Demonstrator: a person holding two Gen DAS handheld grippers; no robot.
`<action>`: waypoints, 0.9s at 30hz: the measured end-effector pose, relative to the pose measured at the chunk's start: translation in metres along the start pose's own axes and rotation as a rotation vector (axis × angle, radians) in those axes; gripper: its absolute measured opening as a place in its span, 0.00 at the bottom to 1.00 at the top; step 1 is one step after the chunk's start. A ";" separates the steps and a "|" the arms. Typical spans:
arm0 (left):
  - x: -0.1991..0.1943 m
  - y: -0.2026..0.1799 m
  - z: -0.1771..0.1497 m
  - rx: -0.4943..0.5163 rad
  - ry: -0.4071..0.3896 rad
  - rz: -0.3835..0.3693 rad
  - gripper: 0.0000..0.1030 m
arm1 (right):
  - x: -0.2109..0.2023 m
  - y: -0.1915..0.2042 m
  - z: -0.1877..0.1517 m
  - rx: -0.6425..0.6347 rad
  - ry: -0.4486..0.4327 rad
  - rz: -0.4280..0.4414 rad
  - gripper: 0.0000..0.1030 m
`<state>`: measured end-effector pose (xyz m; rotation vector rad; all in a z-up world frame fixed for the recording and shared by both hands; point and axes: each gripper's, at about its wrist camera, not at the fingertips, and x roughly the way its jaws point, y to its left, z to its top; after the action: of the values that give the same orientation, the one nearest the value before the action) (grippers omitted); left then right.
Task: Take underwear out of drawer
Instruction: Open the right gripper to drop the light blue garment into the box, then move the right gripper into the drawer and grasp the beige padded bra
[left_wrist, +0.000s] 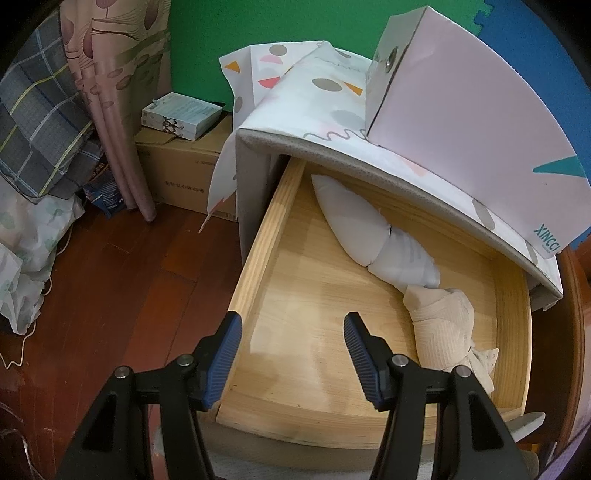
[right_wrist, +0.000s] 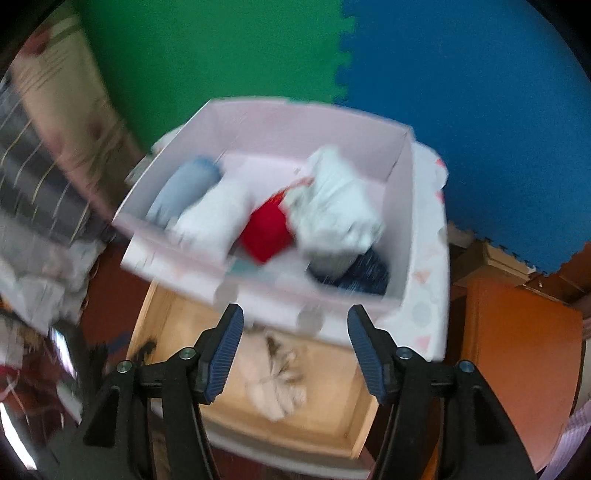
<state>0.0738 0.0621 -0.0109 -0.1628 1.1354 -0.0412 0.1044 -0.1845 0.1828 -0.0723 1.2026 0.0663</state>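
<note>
The wooden drawer (left_wrist: 258, 258) stands pulled open. Inside lie a rolled white piece (left_wrist: 351, 218), a light grey roll (left_wrist: 406, 262) and a cream ribbed roll (left_wrist: 439, 328) along its right side. My left gripper (left_wrist: 291, 354) is open and empty above the drawer's front left part. My right gripper (right_wrist: 295, 350) is open and empty, higher up, over the drawer (right_wrist: 332, 417) where a cream roll (right_wrist: 273, 387) shows. This view is blurred. A pink box (right_wrist: 399, 221) on the cabinet top holds blue, white, red and dark rolled pieces.
The pink box (left_wrist: 461, 122) sits on the patterned cover of the cabinet (left_wrist: 332, 96). A cardboard box (left_wrist: 177, 170) with a small carton, a curtain (left_wrist: 114, 92) and piled bedding (left_wrist: 37, 129) stand left on the wooden floor (left_wrist: 129, 277). Orange furniture (right_wrist: 517, 350) stands right.
</note>
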 end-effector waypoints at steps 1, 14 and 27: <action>0.000 0.000 0.000 0.001 0.001 0.002 0.57 | 0.005 0.005 -0.010 -0.015 0.017 0.008 0.57; 0.002 0.002 0.000 -0.003 0.005 0.015 0.57 | 0.146 0.038 -0.092 -0.100 0.286 0.019 0.57; 0.004 0.002 0.000 -0.004 0.011 0.010 0.57 | 0.216 0.049 -0.091 -0.091 0.360 -0.031 0.67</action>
<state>0.0754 0.0636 -0.0143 -0.1603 1.1476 -0.0311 0.0934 -0.1410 -0.0527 -0.1891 1.5574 0.0831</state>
